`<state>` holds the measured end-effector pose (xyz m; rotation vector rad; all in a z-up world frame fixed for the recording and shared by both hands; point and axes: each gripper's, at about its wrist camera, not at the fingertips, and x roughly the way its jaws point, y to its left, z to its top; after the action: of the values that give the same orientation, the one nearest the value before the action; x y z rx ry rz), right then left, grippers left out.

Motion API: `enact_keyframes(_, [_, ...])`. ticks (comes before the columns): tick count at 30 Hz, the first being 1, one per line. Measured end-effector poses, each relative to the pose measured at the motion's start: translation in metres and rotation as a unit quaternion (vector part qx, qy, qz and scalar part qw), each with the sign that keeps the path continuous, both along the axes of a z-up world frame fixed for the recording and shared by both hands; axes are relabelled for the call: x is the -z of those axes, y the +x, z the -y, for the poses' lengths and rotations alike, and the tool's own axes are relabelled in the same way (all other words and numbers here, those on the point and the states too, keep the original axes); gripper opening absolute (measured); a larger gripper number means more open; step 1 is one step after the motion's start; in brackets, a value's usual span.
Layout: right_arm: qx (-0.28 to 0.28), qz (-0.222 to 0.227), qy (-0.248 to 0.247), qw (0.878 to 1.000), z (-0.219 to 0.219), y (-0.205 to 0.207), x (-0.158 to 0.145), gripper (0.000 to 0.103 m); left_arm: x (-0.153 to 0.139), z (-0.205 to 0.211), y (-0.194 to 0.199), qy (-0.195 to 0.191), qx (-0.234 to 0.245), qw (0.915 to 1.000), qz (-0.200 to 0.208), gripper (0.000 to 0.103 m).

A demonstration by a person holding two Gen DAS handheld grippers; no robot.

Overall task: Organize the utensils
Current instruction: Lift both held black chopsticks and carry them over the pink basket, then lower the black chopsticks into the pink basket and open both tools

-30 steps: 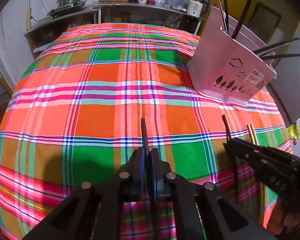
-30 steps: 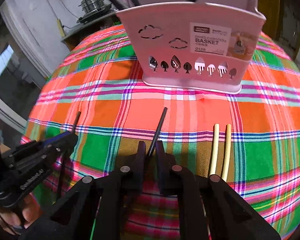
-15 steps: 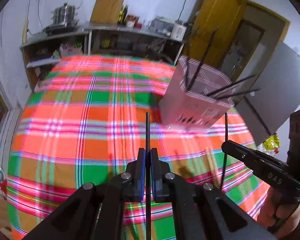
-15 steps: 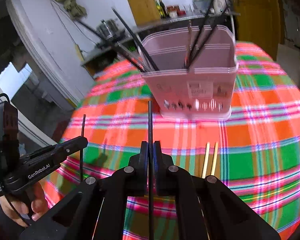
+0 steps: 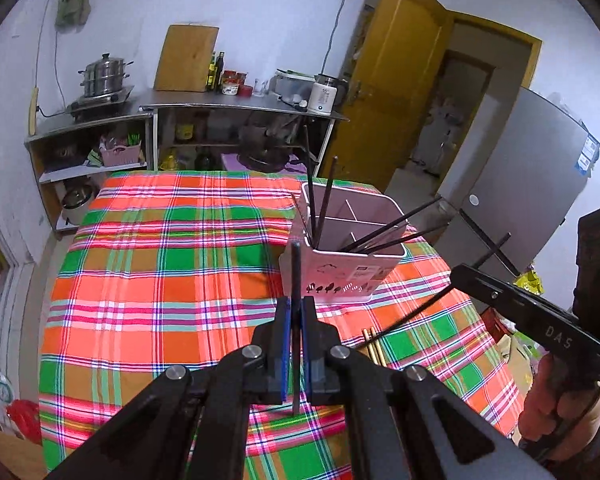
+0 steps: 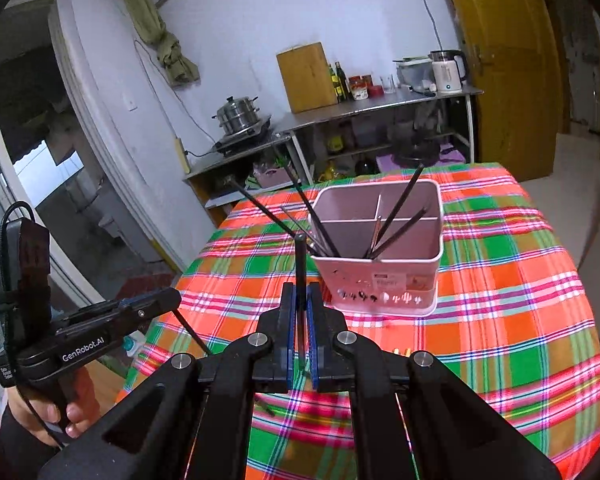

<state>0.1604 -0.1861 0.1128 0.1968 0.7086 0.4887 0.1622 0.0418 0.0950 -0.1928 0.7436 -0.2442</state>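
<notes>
You hold one black chopstick point(image 5: 296, 280) per hand, each upright above the cloth. The pink divided basket point(image 5: 342, 276) stands upright, black chopsticks point(image 6: 396, 216) leaning inside. Two tan chopsticks point(image 5: 371, 344) lie flat near its front.

White walls point(image 5: 260, 8), yellow door point(image 5: 392, 92), steel shelving point(image 6: 380, 102)

We hold the left hand-held gripper point(image 5: 295, 312) raised and level, its two blue-edged fingers point(image 5: 283, 344) pressed together with only a thin slit between them. Our left hand point(image 6: 58, 420) wraps the grip from below, fingertips curled around it. We hold the right hand-held gripper point(image 6: 301, 312) at a like height, its fingers point(image 6: 314, 340) equally pinched close. Our right hand point(image 5: 560, 408) clasps its handle low at the side.
</notes>
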Motion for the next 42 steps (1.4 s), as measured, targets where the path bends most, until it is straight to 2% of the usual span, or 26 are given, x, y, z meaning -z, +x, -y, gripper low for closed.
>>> enact_keyframes(18, [0.010, 0.011, 0.003, 1.000, 0.014, -0.001, -0.012, 0.005, -0.018, 0.010, 0.007, -0.021, 0.019, 0.9996, 0.002, 0.004])
enact_keyframes(23, [0.015, 0.027, 0.003, 1.000, 0.019, 0.005, -0.026, 0.005, -0.039, 0.016, 0.016, -0.032, 0.025, 0.9990, 0.018, 0.004])
enact_keyframes(35, [0.034, 0.073, 0.012, 0.997, 0.031, 0.028, -0.071, 0.005, -0.089, 0.039, 0.052, -0.010, 0.043, 0.9972, 0.060, 0.004])
enact_keyframes(42, [0.047, 0.093, 0.019, 0.994, 0.034, 0.050, -0.090, 0.005, -0.116, 0.040, 0.082, -0.017, 0.038, 0.9956, 0.084, 0.004])
